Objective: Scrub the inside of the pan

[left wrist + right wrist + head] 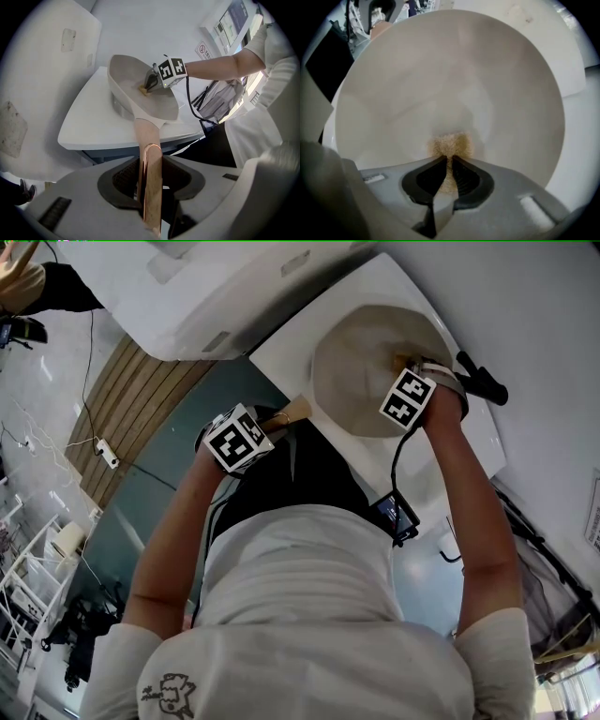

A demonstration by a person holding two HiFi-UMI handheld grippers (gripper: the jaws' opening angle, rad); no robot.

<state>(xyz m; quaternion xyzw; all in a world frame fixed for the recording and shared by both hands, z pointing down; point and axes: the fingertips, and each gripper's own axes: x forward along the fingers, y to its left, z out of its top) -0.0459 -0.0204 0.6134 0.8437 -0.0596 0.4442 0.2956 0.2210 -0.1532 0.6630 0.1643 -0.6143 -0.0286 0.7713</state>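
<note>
Pan [361, 352] is set on the counter [281, 357] near the edge closest to the person, with its handle [151, 154] reaching out past that edge. The handle is pinched edge-on by the left tongs [151, 176], apparently so that the pan cannot slide or turn under pressure. A small tan sponge [450, 145] is clamped in the nearly closed right tongs [449, 171] and pressed against the pale inner wall, where the scrubbing is done.

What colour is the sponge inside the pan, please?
The sponge is yellowish tan, clearest in the right gripper view.
</note>
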